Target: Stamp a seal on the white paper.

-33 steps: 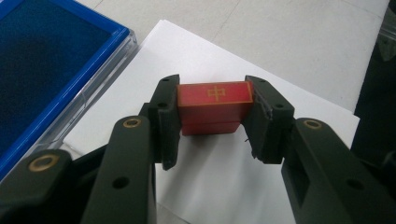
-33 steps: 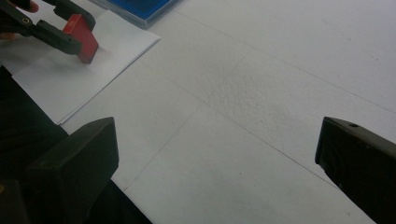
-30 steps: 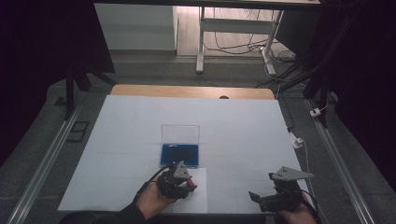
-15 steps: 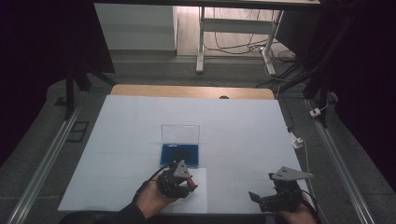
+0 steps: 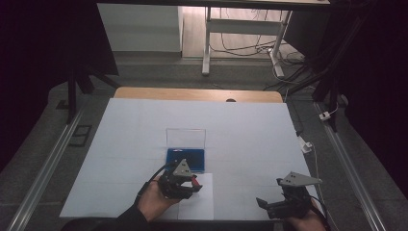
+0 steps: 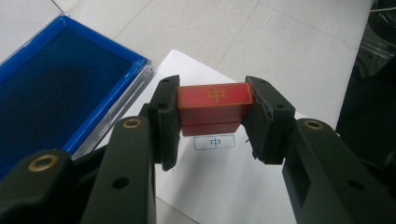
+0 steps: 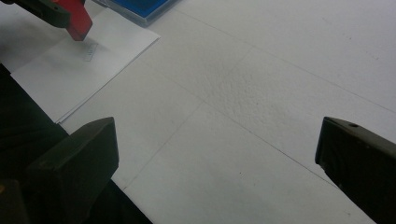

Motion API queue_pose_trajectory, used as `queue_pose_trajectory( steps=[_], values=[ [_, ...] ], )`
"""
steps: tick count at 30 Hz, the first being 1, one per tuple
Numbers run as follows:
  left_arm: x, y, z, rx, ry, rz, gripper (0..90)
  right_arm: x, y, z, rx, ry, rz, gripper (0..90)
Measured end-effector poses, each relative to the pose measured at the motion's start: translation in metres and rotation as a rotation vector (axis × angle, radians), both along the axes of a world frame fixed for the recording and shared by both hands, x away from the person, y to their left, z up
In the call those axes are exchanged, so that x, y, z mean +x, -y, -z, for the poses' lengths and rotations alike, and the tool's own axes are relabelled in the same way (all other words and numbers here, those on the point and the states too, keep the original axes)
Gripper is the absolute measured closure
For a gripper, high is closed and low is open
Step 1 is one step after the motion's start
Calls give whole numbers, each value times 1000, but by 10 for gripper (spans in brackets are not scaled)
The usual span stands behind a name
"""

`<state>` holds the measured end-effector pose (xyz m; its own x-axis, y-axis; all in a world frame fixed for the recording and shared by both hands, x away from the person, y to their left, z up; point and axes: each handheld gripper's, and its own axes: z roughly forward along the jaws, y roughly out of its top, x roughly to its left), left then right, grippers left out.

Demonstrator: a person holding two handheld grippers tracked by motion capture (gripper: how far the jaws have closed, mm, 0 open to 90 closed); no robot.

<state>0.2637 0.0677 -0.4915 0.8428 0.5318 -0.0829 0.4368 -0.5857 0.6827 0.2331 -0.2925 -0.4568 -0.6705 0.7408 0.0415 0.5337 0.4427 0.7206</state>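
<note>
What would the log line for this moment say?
left gripper: shut on red stamp | above paper | right gripper: open

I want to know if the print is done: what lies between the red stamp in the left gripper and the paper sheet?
In the left gripper view, a blue framed mark lies on the paper sheet just beneath the red stamp.

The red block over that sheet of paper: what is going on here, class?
A person is stamping paper. The left claw is shut on a red stamp block, held just above a white sheet that already bears a blue boxed print. The blue ink pad lies open beside it. The right claw waits open over the bare table.
</note>
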Motion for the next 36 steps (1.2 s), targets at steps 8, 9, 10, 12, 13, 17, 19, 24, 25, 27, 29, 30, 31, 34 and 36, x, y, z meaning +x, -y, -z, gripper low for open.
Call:
queue_pose_trajectory(
  steps=[8, 9, 10, 12, 13, 17, 19, 24, 25, 27, 29, 30, 31, 34, 36],
  values=[
    [3, -4, -3, -5, 4, -13, 579, 0, 0, 0, -1, 0, -2, 0],
    [3, -5, -3, -6, 5, -17, 579, 0, 0, 0, -1, 1, -2, 0],
    [4, -6, -4, -8, 6, -18, 579, 0, 0, 0, -1, 1, -2, 0],
    [5, -8, -5, -11, 8, -25, 579, 0, 0, 0, 0, 1, -2, 0],
    [6, -9, -5, -10, 9, -28, 579, 0, 0, 0, 0, 1, -2, 0],
    [8, -12, -7, -13, 10, -39, 579, 0, 0, 0, 0, 1, -2, 0],
    [9, -14, -8, -13, 11, -44, 579, 0, 0, 0, 0, 1, -1, 0],
    [12, -18, -9, -15, 9, -53, 579, 0, 0, 0, 1, 1, 0, 0],
    [13, -19, -10, -14, 7, -56, 579, 0, 0, 0, 2, 1, 1, 0],
    [15, -21, -11, -12, 2, -62, 579, 0, 1, 0, 6, -2, 2, 0],
    [17, -23, -11, -17, -7, -66, 579, 0, 1, 0, 5, -1, 1, 0],
    [18, -24, -12, -21, -11, -70, 579, 0, 1, 0, 6, -1, 1, 0],
    [19, -26, -12, -24, -16, -70, 579, 0, 1, 0, 6, -2, 2, 0],
    [20, -28, -14, -25, -15, -77, 579, 0, 1, 0, 7, -2, 2, 0],
    [21, -30, -15, -27, -11, -82, 579, 0, 1, 0, 8, -3, 3, 0]
  ],
)
